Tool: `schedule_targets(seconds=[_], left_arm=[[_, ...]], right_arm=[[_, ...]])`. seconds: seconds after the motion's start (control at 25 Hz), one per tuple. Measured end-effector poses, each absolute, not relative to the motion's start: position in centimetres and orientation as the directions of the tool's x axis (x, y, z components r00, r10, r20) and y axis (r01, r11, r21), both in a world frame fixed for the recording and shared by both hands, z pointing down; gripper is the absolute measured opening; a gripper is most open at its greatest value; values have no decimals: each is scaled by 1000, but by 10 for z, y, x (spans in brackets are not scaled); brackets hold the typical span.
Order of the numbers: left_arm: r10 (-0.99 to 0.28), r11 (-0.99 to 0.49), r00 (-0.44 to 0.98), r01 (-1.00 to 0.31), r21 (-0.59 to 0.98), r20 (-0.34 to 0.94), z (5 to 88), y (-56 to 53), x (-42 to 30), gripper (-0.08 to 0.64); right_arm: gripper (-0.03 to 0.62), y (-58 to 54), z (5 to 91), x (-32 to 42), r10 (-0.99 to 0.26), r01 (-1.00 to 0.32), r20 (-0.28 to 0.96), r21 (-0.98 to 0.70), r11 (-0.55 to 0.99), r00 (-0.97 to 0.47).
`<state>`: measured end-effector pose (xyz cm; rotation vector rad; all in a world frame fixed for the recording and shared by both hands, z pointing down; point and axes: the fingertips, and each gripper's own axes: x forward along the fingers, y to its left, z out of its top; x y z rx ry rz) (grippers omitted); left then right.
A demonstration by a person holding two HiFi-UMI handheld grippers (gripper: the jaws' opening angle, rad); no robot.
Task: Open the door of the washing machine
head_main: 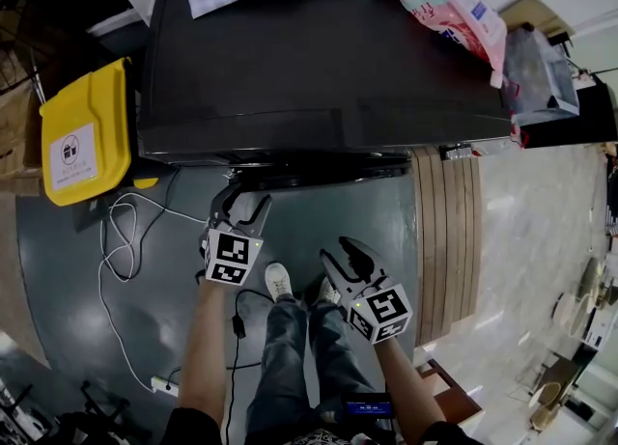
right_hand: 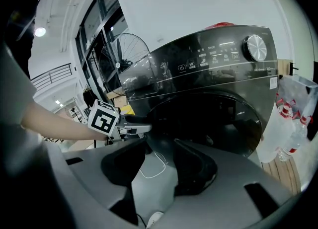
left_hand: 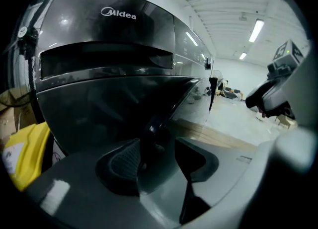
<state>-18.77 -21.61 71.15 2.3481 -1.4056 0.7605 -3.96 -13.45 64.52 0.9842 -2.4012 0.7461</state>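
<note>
The black front-loading washing machine [head_main: 319, 47] fills the top of the head view; its round dark door [right_hand: 208, 118] faces me and looks closed. My left gripper [head_main: 241, 200] is at the door's left rim. In the left gripper view the door's dark edge [left_hand: 149, 136] stands between the jaws [left_hand: 156, 148], close against the left pad [left_hand: 124, 161] and apart from the right one. My right gripper [head_main: 340, 252] hangs lower and to the right, short of the door, open with only floor and cable between its jaws [right_hand: 159, 148].
A yellow bin [head_main: 87, 134] stands left of the machine. A white cable [head_main: 121, 240] loops over the floor to a power strip [head_main: 164, 385]. Wooden slats [head_main: 449, 240] lie to the right, with a bag of bottles [right_hand: 293, 118]. My legs and shoe [head_main: 280, 284] are below.
</note>
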Motion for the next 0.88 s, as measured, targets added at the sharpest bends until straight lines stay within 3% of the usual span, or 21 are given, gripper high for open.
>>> schedule_targets(seconds=[0.08, 0.2, 0.6, 0.88], left_arm=[[-677, -545, 390, -836, -69, 624, 721, -216, -190, 176], [-606, -597, 415, -801, -44, 678, 735, -218, -188, 222], [-546, -661, 437, -749, -47, 714, 738, -188, -180, 155], [-546, -594, 463, -802, 67, 698, 738, -123, -150, 149]], right_arm=[[178, -132, 646, -38, -494, -734, 575, -315, 602, -652], [178, -129, 646, -37, -494, -737, 580, -312, 600, -648], [178, -119, 649, -39, -487, -742, 588, -328, 585, -645], [178, -121, 640, -38, -509, -749, 573, -324, 578, -642]])
